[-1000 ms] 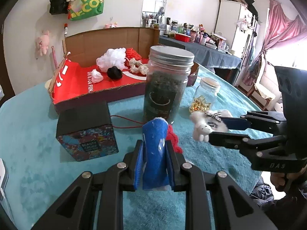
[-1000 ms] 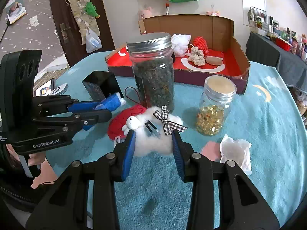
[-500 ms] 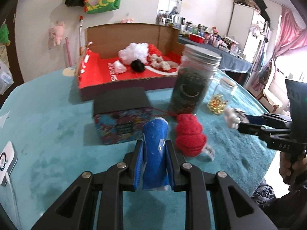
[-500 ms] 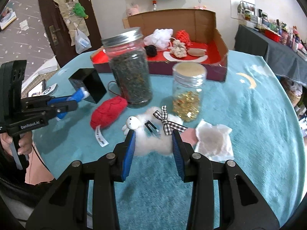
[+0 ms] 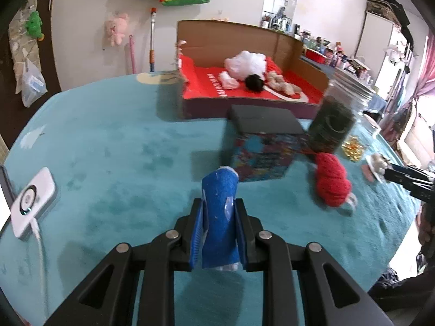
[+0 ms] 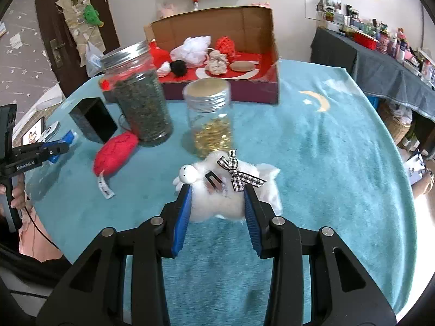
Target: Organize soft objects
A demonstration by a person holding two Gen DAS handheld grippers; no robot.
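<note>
My left gripper is shut on a blue soft roll, held above the teal table cloth. My right gripper is shut on a white fluffy sheep toy with a checked bow. A red knitted soft toy lies on the cloth beside the dark jar; it also shows in the right wrist view. The cardboard box with a red floor stands at the back and holds several soft things, among them a white puff and a black pompom.
A tall jar of dark leaves, a small jar of gold pieces and a black-topped patterned box stand between me and the cardboard box. A white device with a cable lies at the left. A white tissue lies behind the sheep.
Both grippers have drawn back and apart with their toys. The left view has swung left, the right view right. The red toy stays on the cloth.
</note>
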